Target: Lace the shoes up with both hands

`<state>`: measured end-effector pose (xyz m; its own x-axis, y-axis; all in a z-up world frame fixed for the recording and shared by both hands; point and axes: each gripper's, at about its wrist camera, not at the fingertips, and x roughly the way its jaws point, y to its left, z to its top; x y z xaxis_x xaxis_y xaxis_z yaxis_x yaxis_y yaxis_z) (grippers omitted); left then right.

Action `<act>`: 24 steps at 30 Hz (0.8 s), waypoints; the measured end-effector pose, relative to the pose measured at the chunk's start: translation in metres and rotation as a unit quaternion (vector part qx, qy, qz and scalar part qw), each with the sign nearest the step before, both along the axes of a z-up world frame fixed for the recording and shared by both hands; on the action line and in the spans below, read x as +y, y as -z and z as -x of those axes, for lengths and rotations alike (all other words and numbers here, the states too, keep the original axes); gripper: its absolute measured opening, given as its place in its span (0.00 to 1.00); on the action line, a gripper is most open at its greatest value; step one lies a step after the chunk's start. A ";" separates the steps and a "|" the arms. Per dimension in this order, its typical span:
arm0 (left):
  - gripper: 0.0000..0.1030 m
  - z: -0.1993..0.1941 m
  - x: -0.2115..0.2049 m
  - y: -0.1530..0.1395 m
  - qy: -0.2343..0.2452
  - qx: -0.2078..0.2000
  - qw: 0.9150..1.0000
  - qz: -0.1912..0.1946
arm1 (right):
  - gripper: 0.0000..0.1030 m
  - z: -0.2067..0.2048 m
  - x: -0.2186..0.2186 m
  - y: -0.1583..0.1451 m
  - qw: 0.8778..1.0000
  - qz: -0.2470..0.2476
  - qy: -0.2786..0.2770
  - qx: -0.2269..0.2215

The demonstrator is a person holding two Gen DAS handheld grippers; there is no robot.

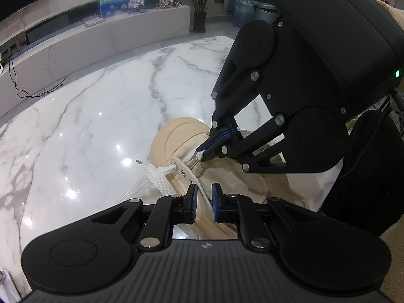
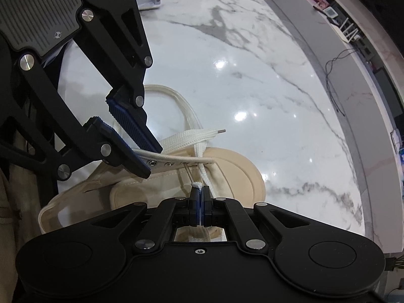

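The shoe (image 1: 202, 156) is lying on the marble table (image 1: 101, 113), toe pointing away from the person. The right gripper (image 2: 200, 193) is pinching the lace (image 2: 199, 184) over the tongue, pads fully together. The left gripper (image 1: 204, 197) is bracing the shoe's eyelet edge (image 2: 161, 162), pads slightly apart astride it; whether they press cannot be told. The other lace end (image 1: 151, 170) is lying just beside the toe. Recommended: keep the shoe pinned and draw the pinched lace taut before aiming at the next eyelet.

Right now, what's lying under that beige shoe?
The beige shoe rests on the white marble table, and loops of its white lace lie on the marble beside it. Anything directly beneath the sole is hidden.
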<state>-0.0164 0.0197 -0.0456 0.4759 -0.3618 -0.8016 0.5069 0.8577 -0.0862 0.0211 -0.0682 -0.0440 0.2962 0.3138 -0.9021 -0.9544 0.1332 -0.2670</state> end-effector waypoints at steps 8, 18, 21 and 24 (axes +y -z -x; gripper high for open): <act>0.11 -0.001 0.003 0.001 -0.006 0.005 1.000 -0.001 | 0.00 -0.002 -0.006 -0.006 1.000 -0.023 0.019 0.010; 0.11 -0.001 0.004 0.001 -0.008 0.007 1.000 -0.005 | 0.00 -0.005 -0.006 -0.001 0.999 -0.018 0.029 0.016; 0.11 -0.001 0.005 0.001 -0.007 0.007 1.000 -0.005 | 0.00 -0.007 -0.005 0.005 0.999 -0.013 0.033 0.022; 0.11 -0.001 0.004 0.001 -0.006 0.007 1.000 -0.006 | 0.00 -0.007 -0.004 0.008 0.999 -0.011 0.032 0.026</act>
<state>-0.0155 0.0238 -0.0462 0.4679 -0.3475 -0.8126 0.4960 0.8642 -0.0840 0.0278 -0.0727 -0.0521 0.2700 0.3159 -0.9096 -0.9560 0.2005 -0.2141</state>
